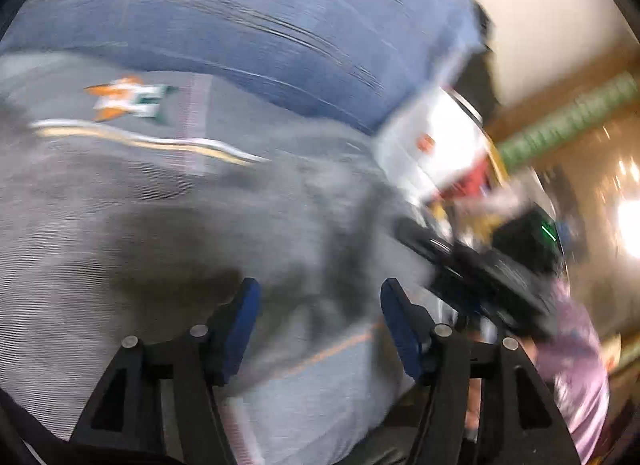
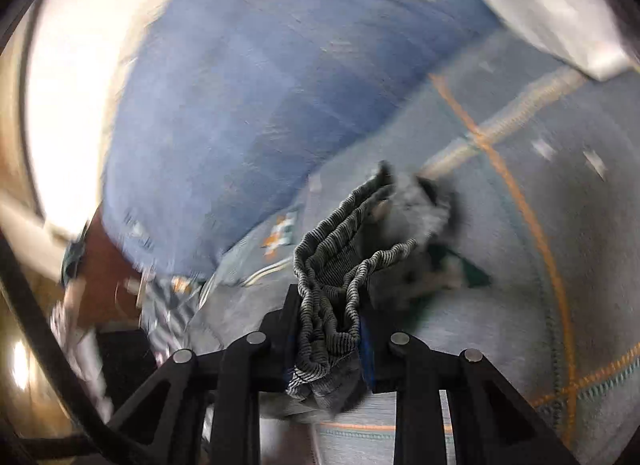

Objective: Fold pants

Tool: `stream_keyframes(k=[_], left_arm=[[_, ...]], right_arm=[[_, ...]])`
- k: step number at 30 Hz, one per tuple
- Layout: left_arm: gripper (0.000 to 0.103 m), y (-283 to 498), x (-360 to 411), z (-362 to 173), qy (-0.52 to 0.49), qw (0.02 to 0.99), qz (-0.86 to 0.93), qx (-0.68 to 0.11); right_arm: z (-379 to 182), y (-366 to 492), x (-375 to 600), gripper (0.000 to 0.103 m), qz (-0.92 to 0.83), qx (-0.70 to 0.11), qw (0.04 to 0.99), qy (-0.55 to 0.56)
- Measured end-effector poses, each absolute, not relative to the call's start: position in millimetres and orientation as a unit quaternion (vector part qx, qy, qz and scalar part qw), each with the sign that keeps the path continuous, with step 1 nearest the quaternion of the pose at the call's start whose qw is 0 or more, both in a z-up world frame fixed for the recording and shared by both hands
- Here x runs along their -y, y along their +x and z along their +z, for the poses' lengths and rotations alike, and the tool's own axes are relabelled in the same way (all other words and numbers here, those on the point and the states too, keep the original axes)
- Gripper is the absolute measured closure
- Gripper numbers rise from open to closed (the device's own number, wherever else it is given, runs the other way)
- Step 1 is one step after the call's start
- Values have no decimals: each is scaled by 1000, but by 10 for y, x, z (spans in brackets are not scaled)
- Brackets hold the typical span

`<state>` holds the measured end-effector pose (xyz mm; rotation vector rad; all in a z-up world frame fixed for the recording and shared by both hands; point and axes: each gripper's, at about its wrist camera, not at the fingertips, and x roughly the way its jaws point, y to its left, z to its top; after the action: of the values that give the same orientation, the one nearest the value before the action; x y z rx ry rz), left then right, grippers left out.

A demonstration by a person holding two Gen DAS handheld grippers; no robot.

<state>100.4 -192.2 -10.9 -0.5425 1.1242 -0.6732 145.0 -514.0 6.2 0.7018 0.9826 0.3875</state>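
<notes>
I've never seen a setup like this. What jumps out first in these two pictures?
In the right wrist view, the right claw is clamped on a bunched, ribbed grey waistband of the pants, low in the middle. In the left wrist view, the left claw gapes open above the grey pants, with an orange and green logo at upper left. A blue bedspread lies behind.

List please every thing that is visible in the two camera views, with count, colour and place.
pants: one, grey ribbed, bunched edge clamped in the right gripper, rest spread on the grey bedding
grey bedding: one, grey with orange stitch lines and an orange-green logo, under the pants
blue cover: one, blue, beyond the grey bedding
white item: one, white with an orange mark, at the bedding's edge; too blurred to name
left gripper: one, black with blue pads, jaws apart above the pants
right gripper: one, black, shut on the pants
</notes>
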Motion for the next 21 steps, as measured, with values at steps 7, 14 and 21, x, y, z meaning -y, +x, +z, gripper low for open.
stream_keyframes(k=[7,14,21], left_arm=[[29,1405,1427,-181,-339,714,-309,-528],[27,1627,1742,-117,-237,696,-358,-575],[27,1647,1880,6,-136,729,-356,-568]], right_arm=[[212,1466,4222,76,238,-483,818,201],[171,1437,3789,76,260,-500,815,137],[46,1423,3503,76,261,-519,809,89]])
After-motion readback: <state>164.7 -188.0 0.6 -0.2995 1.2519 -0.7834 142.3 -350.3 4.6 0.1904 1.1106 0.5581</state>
